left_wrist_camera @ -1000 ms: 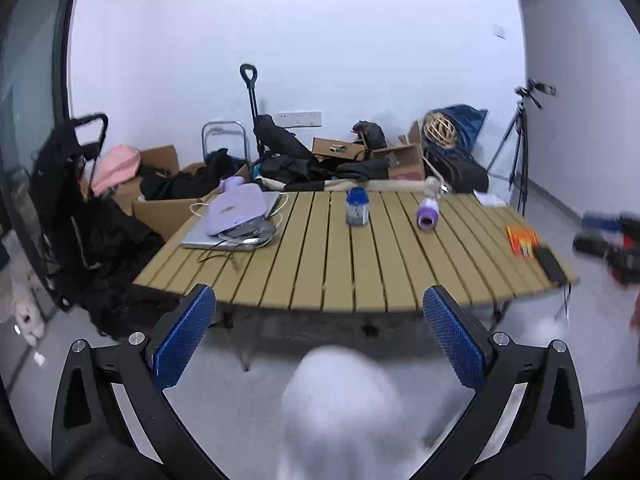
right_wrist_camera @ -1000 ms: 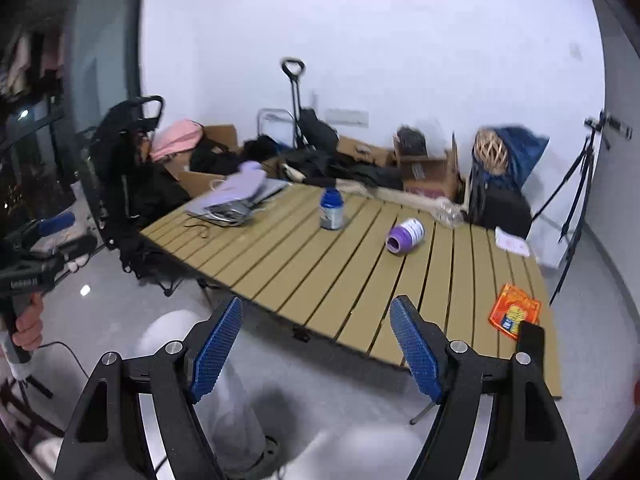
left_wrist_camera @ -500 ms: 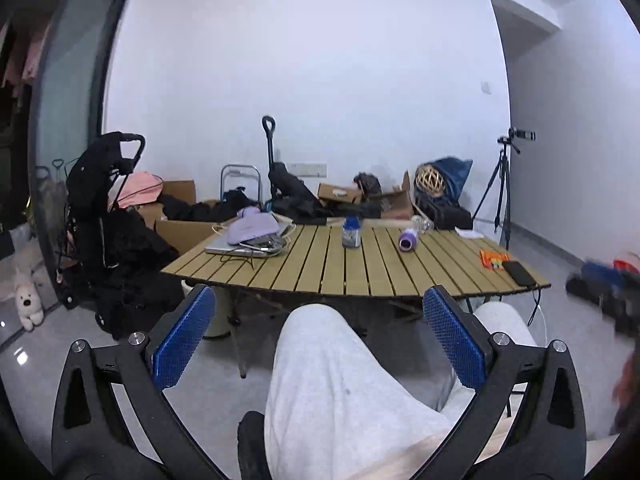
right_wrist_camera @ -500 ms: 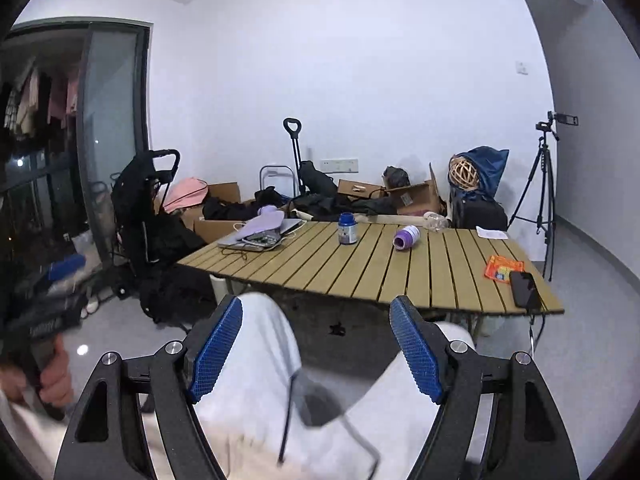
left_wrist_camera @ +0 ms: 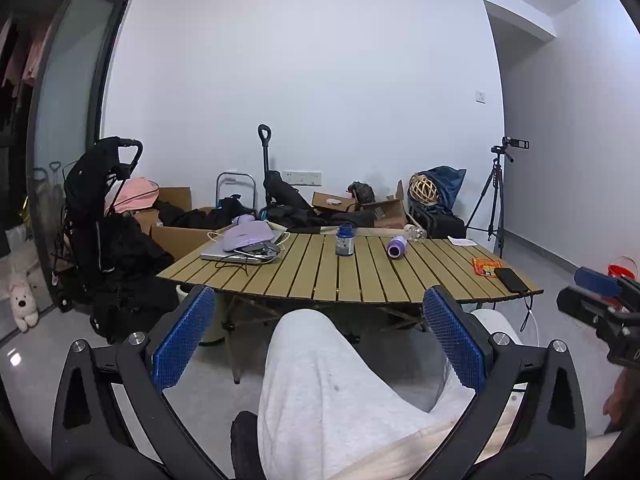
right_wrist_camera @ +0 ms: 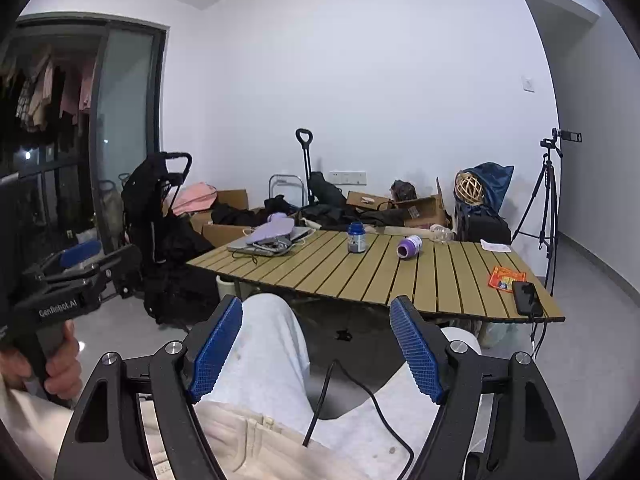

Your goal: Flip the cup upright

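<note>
My left hand-held gripper (left_wrist_camera: pixel 316 336) sits low over my lap, jaws spread wide, blue pads (left_wrist_camera: pixel 182 338) with nothing between them but my grey trouser leg (left_wrist_camera: pixel 324 392) below. My right hand-held gripper (right_wrist_camera: pixel 316 350) is likewise wide open and holding nothing, above my knees, a black cable (right_wrist_camera: pixel 352 396) trailing across my lap beneath it. Each shows in the other's view: the right at the right edge of the left view, the left at the left edge of the right view, my hand (right_wrist_camera: pixel 60 368) around its handle. Both are well apart from the slatted wooden tabletop (left_wrist_camera: pixel 320 276) ahead. On it the purple cup (left_wrist_camera: pixel 397 247) lies on its side toward the far edge, right of centre (its open or closed end I cannot make out at this range). Just left of it, apart, a dark blue-lidded jar (left_wrist_camera: pixel 344 239) stands upright. At the far left corner a laptop (left_wrist_camera: pixel 236 254) carries a lilac pouch (left_wrist_camera: pixel 246 236) and tangled cords. At the near right edge an orange packet (left_wrist_camera: pixel 485 267) lies just beside a black phone (left_wrist_camera: pixel 510 279). Behind the tabletop: cardboard boxes (left_wrist_camera: pixel 384 210), dark bags, a black stroller (left_wrist_camera: pixel 100 216) on the left, a tripod (left_wrist_camera: pixel 494 196) with a camera by the right wall.
</note>
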The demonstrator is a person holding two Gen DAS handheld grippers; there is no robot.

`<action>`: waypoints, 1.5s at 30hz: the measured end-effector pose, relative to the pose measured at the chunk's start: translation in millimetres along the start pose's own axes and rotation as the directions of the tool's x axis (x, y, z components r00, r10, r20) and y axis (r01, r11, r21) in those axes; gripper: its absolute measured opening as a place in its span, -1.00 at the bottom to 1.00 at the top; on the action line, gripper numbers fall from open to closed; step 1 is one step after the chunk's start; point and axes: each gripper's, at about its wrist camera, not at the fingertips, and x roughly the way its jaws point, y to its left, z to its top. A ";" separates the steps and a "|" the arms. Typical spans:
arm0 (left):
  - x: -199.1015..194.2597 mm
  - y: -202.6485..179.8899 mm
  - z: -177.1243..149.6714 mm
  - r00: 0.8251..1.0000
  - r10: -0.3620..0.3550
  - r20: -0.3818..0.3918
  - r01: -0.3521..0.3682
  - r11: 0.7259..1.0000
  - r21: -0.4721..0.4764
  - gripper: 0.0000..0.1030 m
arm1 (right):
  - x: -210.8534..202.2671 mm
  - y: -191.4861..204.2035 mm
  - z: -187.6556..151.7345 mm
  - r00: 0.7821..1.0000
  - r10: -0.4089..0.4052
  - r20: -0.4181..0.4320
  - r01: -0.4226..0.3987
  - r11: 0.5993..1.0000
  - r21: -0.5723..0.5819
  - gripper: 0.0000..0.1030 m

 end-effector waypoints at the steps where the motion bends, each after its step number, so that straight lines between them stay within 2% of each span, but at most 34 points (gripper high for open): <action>1: -0.1 -0.2 -0.4 1.000 -0.002 0.000 0.002 1.000 0.002 1.00 | -0.1 -1.6 0.7 1.000 -0.002 0.003 0.002 1.000 0.004 0.57; 45: -3.6 -3.0 2.0 1.000 0.005 0.027 -0.006 1.000 0.017 1.00 | 4.1 4.7 -2.8 1.000 -0.009 -0.008 0.009 1.000 -0.029 0.57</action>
